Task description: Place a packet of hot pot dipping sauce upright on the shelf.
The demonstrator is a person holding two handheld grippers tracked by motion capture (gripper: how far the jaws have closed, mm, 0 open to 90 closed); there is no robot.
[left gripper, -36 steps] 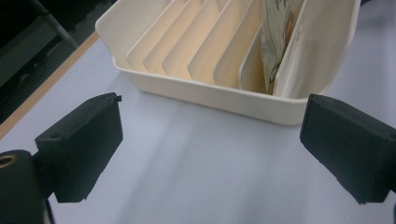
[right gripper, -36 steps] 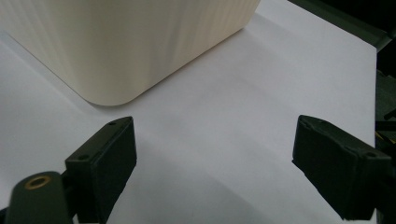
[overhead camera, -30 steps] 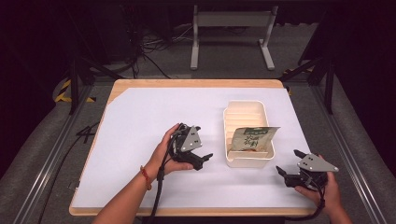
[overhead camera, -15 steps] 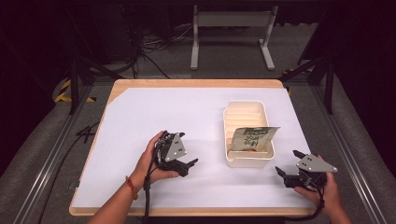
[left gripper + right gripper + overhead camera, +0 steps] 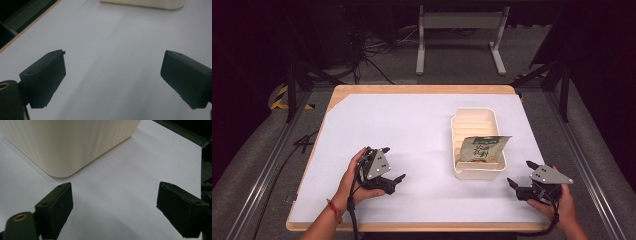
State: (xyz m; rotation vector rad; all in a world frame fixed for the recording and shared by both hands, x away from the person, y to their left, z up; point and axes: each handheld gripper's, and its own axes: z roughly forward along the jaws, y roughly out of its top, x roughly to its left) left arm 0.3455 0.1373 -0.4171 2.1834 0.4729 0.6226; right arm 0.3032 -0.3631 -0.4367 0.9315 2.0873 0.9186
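Dark room beyond a wooden table (image 5: 422,90) under a white sheet (image 5: 412,135). Grey carpeted floor (image 5: 252,170) around it, black cables (image 5: 377,50) and a grey metal stand (image 5: 460,22) behind, yellow-black hazard tape (image 5: 279,97) at left.

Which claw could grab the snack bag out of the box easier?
Probably the right claw. It sits open just beside the cream box holding the snack bag, and its own view looks at the box corner. The left claw, also open, is farther off.

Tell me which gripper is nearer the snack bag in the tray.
Right. The right gripper sits just off the tray's near right corner, close to the snack bag; the left gripper is farther across the table.
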